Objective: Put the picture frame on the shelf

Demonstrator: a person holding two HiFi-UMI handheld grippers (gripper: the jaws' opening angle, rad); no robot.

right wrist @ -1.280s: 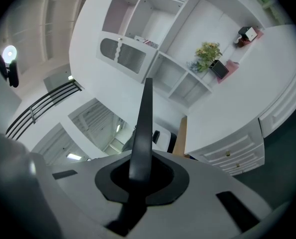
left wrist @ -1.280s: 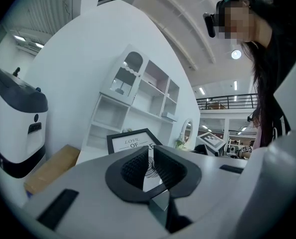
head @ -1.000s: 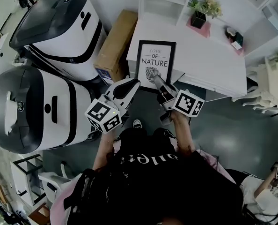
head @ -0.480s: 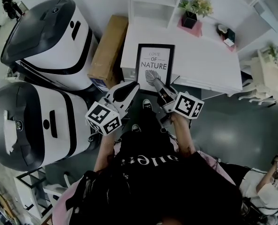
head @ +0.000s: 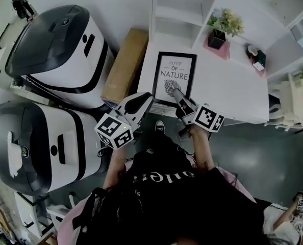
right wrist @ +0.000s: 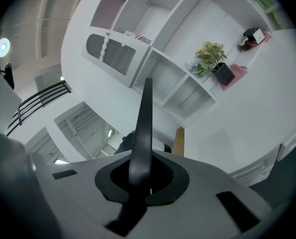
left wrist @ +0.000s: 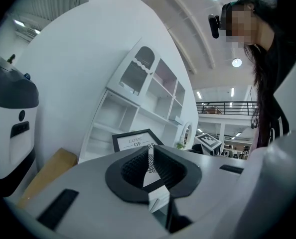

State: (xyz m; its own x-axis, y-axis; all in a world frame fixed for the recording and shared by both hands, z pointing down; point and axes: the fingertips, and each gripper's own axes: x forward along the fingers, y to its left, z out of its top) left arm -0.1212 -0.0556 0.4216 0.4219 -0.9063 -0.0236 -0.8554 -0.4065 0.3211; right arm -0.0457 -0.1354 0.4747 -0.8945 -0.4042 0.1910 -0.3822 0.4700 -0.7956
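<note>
Frame [head: 174,78] sits over the bench's [head: 228,93] near edge, print toward the head camera, gripped from 6 o'clock. Left gripper [head: 147,98] fingers are clamped on its lower left corner, right gripper [head: 180,97] fingers on its lower right edge. Shelf [head: 178,9] stands at 12 o'clock, plant [head: 222,27] at 1 o'clock

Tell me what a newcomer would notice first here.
The black picture frame reading LOVE OF NATURE, clamped by the left gripper and right gripper at its lower edge over the white desk. Left of it stand two white-and-black machines; a potted plant sits on the desk.
</note>
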